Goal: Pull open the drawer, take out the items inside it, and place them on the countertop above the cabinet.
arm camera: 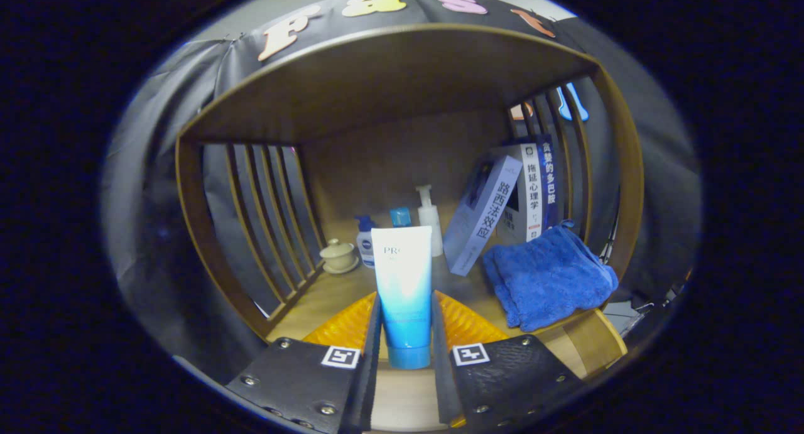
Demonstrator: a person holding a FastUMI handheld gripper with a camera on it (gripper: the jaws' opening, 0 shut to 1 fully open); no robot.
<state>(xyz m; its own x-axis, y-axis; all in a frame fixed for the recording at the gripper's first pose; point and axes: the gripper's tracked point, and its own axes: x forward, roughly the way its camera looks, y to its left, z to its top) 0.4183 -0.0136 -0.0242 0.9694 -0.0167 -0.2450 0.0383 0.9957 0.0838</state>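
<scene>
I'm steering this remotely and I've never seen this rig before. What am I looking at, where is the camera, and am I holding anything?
This is a handheld two-finger gripper, carried by a person; there is no robot arm. The fisheye camera rides on it and looks forward along the two fingers.

The fingers are closed on an upright white-and-blue tube, cap down, one finger on each side.

Beyond it is a wooden shelf with slatted sides. On it stand a small lidded cup, a small blue-capped bottle, a pump bottle, leaning books and a folded blue towel.
</scene>
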